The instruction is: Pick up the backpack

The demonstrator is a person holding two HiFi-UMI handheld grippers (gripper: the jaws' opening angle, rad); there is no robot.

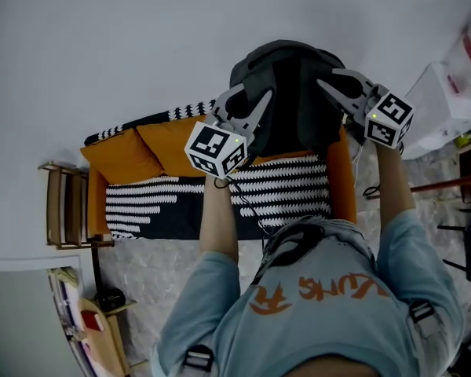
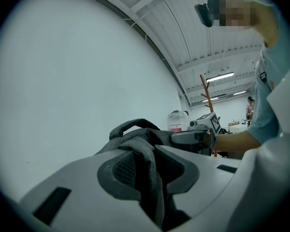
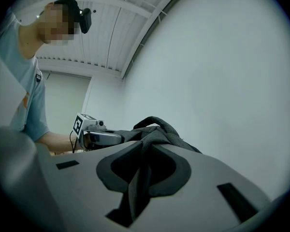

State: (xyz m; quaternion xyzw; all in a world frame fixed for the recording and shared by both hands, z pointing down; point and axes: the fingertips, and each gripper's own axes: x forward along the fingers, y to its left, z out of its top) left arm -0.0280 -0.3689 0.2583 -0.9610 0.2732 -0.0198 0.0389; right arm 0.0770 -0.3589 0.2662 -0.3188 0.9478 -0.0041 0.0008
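Backpack (image 1: 289, 93) hangs between both outstretched forearms, left claw (image 1: 251, 99) and right claw (image 1: 331, 81) each pinching its fabric; underside hidden.

Your backpack (image 1: 286, 93) is dark grey cloth, slack and crumpled, with a carry loop (image 2: 133, 124) arching over its top. One fold is clamped in your left gripper (image 1: 255, 94), another in your right gripper (image 1: 327, 78). It seems to hang clear of the striped seat (image 1: 220, 199), though its underside is hidden.
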